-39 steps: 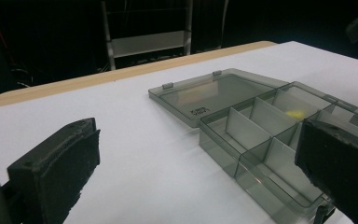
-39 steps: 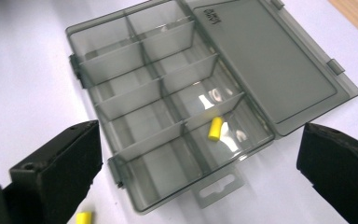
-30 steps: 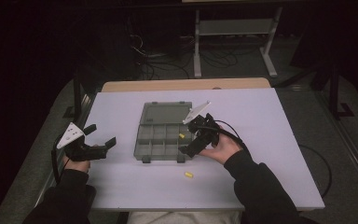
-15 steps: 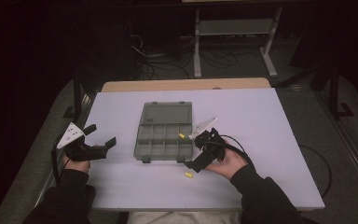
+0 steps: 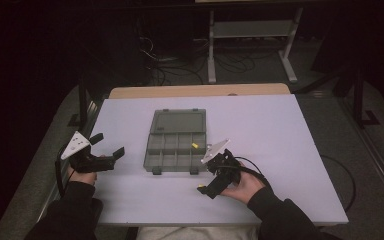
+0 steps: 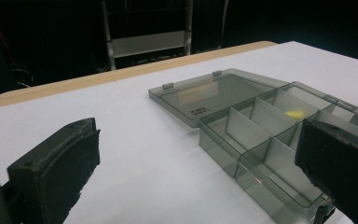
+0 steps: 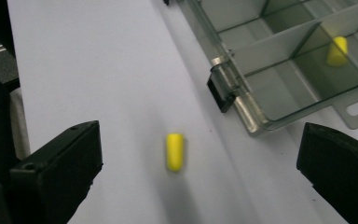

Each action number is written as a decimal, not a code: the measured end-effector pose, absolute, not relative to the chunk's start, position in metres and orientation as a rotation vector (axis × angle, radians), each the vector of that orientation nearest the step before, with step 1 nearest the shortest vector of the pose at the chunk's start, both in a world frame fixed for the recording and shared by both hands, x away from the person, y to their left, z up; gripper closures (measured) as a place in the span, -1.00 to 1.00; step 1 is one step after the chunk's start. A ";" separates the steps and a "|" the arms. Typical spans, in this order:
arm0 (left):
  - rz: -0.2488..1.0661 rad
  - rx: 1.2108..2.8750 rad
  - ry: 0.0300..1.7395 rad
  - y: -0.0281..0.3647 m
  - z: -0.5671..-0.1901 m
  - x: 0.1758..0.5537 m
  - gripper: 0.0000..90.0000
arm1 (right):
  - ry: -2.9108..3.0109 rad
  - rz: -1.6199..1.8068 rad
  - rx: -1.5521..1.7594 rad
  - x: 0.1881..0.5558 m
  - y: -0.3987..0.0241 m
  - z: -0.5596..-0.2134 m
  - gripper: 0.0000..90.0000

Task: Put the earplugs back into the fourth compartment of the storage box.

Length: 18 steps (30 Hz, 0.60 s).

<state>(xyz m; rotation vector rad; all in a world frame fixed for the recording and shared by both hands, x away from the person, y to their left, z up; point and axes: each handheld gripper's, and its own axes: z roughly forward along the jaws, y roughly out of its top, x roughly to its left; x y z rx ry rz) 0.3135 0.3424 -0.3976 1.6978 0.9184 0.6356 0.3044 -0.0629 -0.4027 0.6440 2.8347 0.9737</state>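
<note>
A smoky clear compartment box [image 5: 166, 159] lies open mid-table, its lid [image 5: 179, 122] folded flat on the far side. One yellow earplug [image 5: 195, 145] rests in a right-hand compartment, also seen in the left gripper view [image 6: 294, 113] and the right gripper view [image 7: 337, 50]. A second yellow earplug [image 7: 174, 151] lies on the white table just in front of the box, between my right gripper's open jaws. My right gripper [image 5: 206, 191] hovers low over that earplug [image 5: 200, 189]. My left gripper [image 5: 107, 145] is open and empty left of the box [image 6: 261, 140].
The white table [image 5: 290, 150] has bare room to the right and left of the box. The box's front latch [image 7: 220, 91] sticks out close to the loose earplug. Beyond the table's wooden far edge [image 5: 200, 90] stand a metal rack and cables in the dark.
My right gripper has drawn back from the box toward the table's front edge and lowered over the loose earplug. The left gripper has stayed put.
</note>
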 end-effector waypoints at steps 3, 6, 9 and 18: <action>0.636 1.697 0.918 0.342 -0.398 0.314 -1.00 | 2.850 0.965 0.621 0.302 -0.061 -0.406 -0.95; 0.642 1.692 0.917 0.343 -0.397 0.313 -1.00 | 2.865 0.956 0.610 0.301 -0.060 -0.412 -0.89; 0.641 1.693 0.915 0.342 -0.397 0.313 -1.00 | 2.878 0.958 0.598 0.299 -0.059 -0.414 -0.81; 0.637 1.694 0.913 0.342 -0.397 0.313 -1.00 | 2.934 0.917 0.559 0.297 -0.052 -0.424 -0.43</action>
